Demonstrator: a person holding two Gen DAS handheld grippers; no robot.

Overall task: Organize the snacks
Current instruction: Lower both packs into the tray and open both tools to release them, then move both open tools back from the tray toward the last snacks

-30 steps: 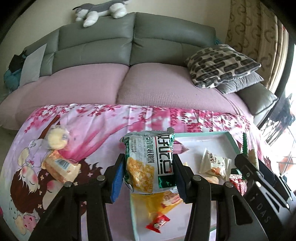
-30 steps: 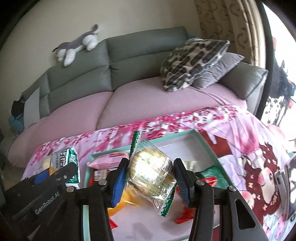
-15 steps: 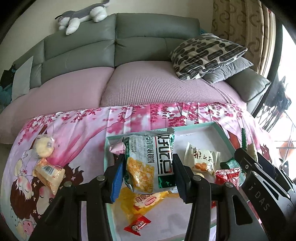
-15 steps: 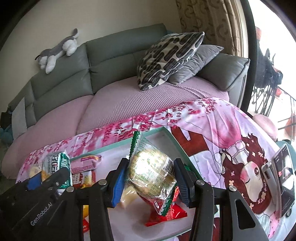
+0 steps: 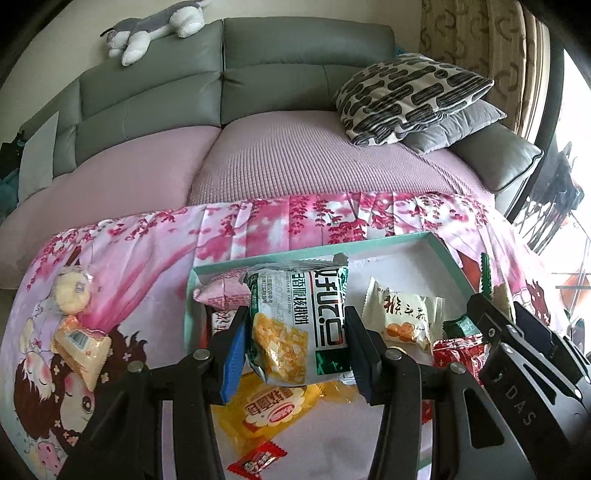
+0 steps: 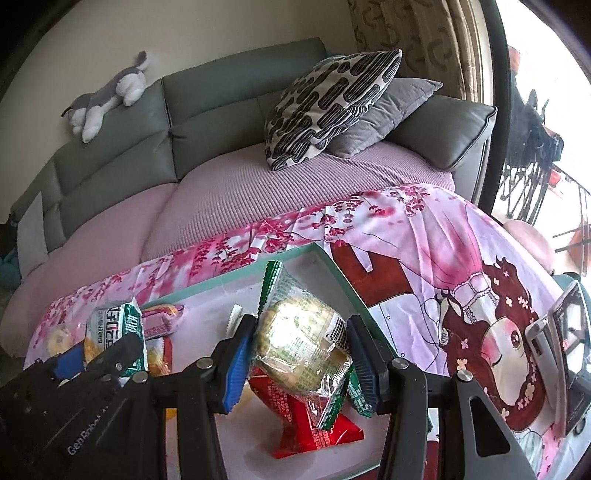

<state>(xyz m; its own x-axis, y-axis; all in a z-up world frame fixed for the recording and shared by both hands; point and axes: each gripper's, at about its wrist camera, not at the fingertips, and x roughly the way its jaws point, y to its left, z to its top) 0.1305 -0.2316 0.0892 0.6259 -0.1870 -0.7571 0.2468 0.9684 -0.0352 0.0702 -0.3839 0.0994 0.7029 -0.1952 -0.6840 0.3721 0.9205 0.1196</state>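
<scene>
My left gripper (image 5: 293,349) is shut on a green and white snack packet (image 5: 299,325), held upright over the left part of a teal-rimmed white tray (image 5: 388,245). In the right wrist view my right gripper (image 6: 301,363) is shut on a clear, green-edged wrapped bun (image 6: 301,339) above the tray's right side (image 6: 332,266). Several snacks lie in the tray: a yellow packet (image 5: 269,410), a small red candy (image 5: 256,459), a white packet (image 5: 400,321), a pink packet (image 5: 221,293) and a red packet (image 6: 303,417). The left gripper and its packet (image 6: 118,332) show at the lower left of the right wrist view.
Two wrapped pastries (image 5: 72,293) (image 5: 81,345) lie on the pink cartoon cloth (image 5: 129,258) left of the tray. A phone on a stand (image 6: 569,347) sits at the cloth's right edge. Behind is a grey sofa (image 5: 295,55) with cushions (image 5: 406,96) and a plush dog (image 5: 155,22).
Both grippers have shifted rightwards and a little lower over the tray, each keeping its packet. More of the tray's contents now show under the left gripper.
</scene>
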